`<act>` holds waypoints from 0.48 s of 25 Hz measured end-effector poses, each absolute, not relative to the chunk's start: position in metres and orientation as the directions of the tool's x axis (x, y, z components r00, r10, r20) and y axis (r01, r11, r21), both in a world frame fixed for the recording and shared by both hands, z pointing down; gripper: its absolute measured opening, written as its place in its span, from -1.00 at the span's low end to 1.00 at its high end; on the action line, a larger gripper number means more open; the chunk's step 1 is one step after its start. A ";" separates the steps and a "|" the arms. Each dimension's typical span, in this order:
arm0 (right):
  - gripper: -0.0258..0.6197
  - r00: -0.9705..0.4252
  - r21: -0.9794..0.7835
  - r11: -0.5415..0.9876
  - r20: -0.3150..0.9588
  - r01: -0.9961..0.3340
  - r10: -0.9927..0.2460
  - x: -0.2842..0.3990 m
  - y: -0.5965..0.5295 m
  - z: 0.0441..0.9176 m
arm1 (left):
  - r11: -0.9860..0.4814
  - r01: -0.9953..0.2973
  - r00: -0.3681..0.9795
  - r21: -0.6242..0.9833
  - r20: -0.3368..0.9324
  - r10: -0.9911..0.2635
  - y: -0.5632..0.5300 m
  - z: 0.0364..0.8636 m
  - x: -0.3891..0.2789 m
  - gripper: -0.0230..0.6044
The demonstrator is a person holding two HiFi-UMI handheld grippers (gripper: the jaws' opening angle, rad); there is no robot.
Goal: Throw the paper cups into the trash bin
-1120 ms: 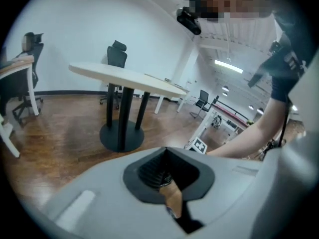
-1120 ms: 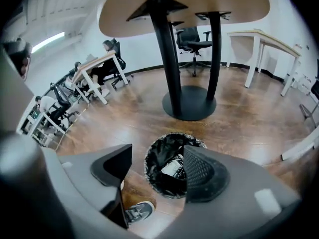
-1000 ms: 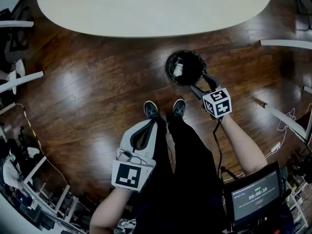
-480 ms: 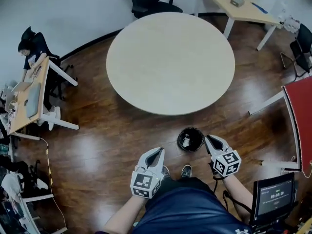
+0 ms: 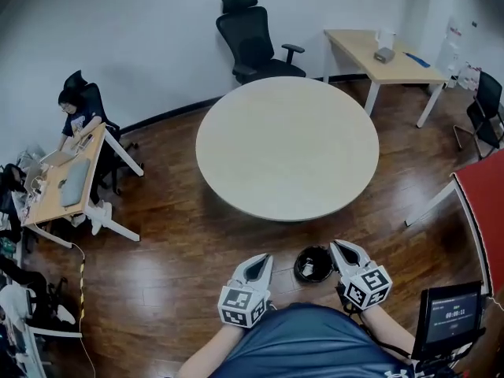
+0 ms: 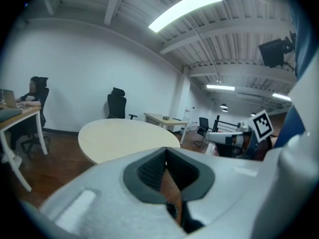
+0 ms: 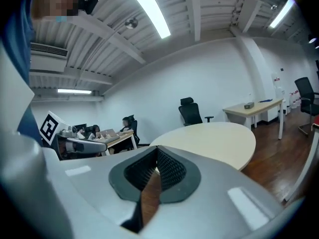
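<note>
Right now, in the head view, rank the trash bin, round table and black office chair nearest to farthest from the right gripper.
1. Trash bin, just left of the right gripper.
2. Round table, straight ahead.
3. Black office chair, beyond the table.

Head view looks steeply down — both gripper views face level toward the shared round table [image 5: 287, 148].

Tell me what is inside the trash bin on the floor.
A white shape shows inside the trash bin, perhaps paper cups. The rest of its inside is dark, so the count and anything below stay hidden.
</note>
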State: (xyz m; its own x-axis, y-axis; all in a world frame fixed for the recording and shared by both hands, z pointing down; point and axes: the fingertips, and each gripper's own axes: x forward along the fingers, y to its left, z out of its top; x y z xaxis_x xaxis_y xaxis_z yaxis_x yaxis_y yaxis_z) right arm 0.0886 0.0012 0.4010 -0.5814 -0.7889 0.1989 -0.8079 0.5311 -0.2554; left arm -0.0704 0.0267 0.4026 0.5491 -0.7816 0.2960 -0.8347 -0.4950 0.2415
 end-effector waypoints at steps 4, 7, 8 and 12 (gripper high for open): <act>-0.89 -0.585 -0.213 0.550 0.162 -0.807 -0.795 0.082 0.002 0.382 | -0.485 -0.841 0.537 0.238 0.261 -0.802 0.022 0.390 -0.075 -0.91; -0.89 -0.585 -0.199 0.554 0.154 -0.808 -0.797 0.079 0.002 0.373 | -0.483 -0.842 0.536 0.241 0.269 -0.800 0.029 0.390 -0.075 -0.91; -0.89 -0.585 -0.201 0.555 0.154 -0.807 -0.796 0.079 0.003 0.370 | -0.479 -0.843 0.534 0.245 0.278 -0.798 0.032 0.392 -0.075 -0.91; -0.89 -0.586 -0.214 0.552 0.161 -0.806 -0.794 0.081 0.006 0.367 | -0.464 -0.847 0.528 0.259 0.307 -0.792 0.043 0.399 -0.076 -0.91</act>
